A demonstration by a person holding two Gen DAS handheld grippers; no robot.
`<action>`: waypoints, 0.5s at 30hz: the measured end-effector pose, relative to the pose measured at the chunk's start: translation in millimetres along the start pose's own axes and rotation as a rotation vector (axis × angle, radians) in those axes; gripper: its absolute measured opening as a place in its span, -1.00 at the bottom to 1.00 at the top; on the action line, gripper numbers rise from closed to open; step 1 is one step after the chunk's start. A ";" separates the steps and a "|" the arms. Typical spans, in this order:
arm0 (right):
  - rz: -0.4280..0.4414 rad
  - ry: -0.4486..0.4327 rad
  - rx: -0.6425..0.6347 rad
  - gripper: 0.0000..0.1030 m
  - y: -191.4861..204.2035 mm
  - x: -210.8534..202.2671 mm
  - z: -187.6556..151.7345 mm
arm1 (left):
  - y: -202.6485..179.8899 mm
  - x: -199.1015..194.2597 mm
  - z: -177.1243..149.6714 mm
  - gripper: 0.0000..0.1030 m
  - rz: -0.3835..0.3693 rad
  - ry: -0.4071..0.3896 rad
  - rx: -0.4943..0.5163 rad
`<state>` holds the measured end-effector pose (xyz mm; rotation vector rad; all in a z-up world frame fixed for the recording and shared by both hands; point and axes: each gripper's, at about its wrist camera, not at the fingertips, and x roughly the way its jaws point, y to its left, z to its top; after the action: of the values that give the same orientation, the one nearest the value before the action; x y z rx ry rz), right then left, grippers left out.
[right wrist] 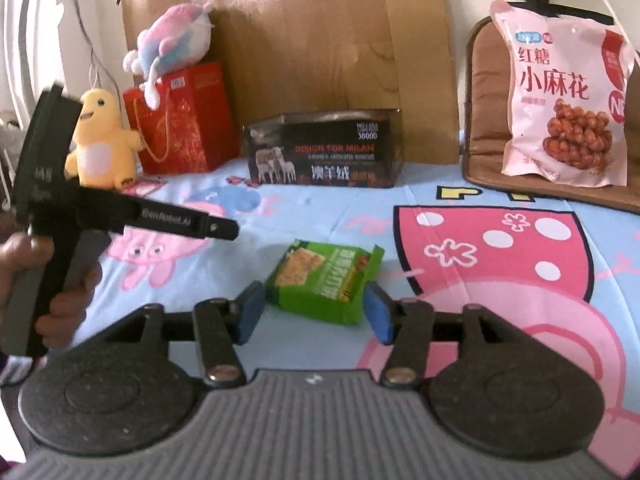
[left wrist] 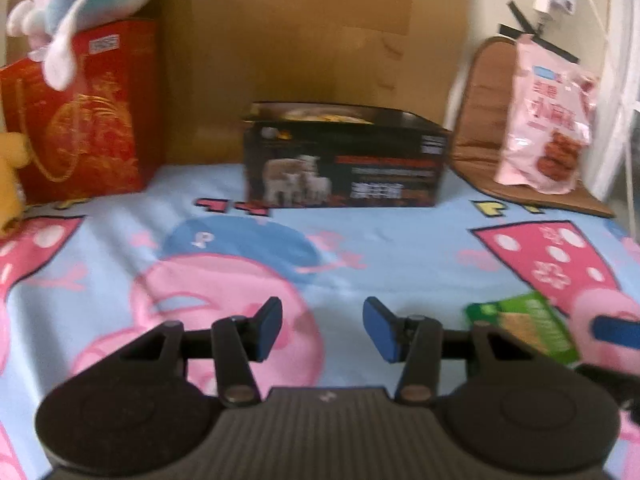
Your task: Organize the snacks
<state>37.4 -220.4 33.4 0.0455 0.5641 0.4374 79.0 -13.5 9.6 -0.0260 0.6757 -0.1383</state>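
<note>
Nearest, in the right wrist view: the right gripper [right wrist: 312, 312] has its jaws apart with the green snack packet [right wrist: 326, 280] sitting between the blue pads. The right pad [right wrist: 378, 312] looks to be touching or just shy of the packet's edge; the left one stands clear w/ a visible gap. So nothing is clamped. The packet lies flat on the cartoon bedsheet [right wrist: 500, 280], tilted a bit relative to the jaws.

The left gripper [left wrist: 322, 330] also has its jaws apart and empty, over bare sheet. From its view the green packet [left wrist: 528, 328] is off to the right, near the frame edge. In the right view the left tool shows side-on, held by a hand [right wrist: 24, 276].

Further back: a black box [right wrist: 324, 148] w/ sheep printed on it, against the cardboard backing. Left of it a red gift bag [right wrist: 180, 120] w/ a pastel plush toy on top and a yellow plush toy [right wrist: 102, 140] beside it. Far right, a pink snack bag [right wrist: 568, 96] leans on a brown cushion.

Risks, as I judge them: the packet is skewed, so closing could catch a corner and spin or squirt it out instead of gripping. Soft wrapper + crackers inside means a hard squeeze may crush the contents. The sheet is slack, so a low pad could snag fabric. Whether the black box is open on top is unclear; the left view is blurred.
</note>
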 end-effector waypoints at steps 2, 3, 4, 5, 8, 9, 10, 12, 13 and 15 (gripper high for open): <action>-0.022 -0.013 0.001 0.26 3.2 1.5 1.6 | 4.4 3.1 -1.1 -0.14 0.015 -0.002 -0.001; -0.038 -0.015 -0.001 0.26 4.9 2.5 2.1 | 5.5 4.8 -1.8 -0.14 0.018 -0.003 0.002; -0.059 -0.020 -0.002 0.26 5.9 3.2 2.0 | 5.9 6.4 -2.4 -0.14 0.020 -0.003 0.005; -0.080 -0.028 0.001 0.26 6.7 2.9 1.0 | 6.0 7.6 -3.1 -0.14 0.018 -0.003 0.006; -0.104 -0.027 0.024 0.36 4.9 2.1 -2.3 | 5.2 8.5 -5.6 -0.14 0.019 -0.012 0.014; -0.107 -0.021 0.042 0.40 2.4 2.3 -3.5 | 5.3 8.5 -6.0 -0.14 0.017 -0.015 0.016; -0.106 -0.019 0.056 0.40 0.0 2.0 -4.6 | 5.1 7.9 -6.2 -0.14 0.015 -0.018 0.016; -0.103 0.001 0.065 0.40 -4.7 2.6 -5.6 | 5.2 7.2 -6.8 -0.14 0.017 -0.019 0.015; -0.108 0.011 0.060 0.40 -6.1 3.1 -5.8 | 5.5 7.6 -6.9 -0.14 0.017 -0.016 0.014; -0.121 0.028 0.040 0.40 -7.2 4.8 -6.7 | 5.2 7.7 -7.1 -0.14 0.018 -0.014 0.016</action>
<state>40.2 -225.4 24.1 0.0433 0.5998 0.3093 81.1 -9.3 -1.1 -0.0051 0.6602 -0.1262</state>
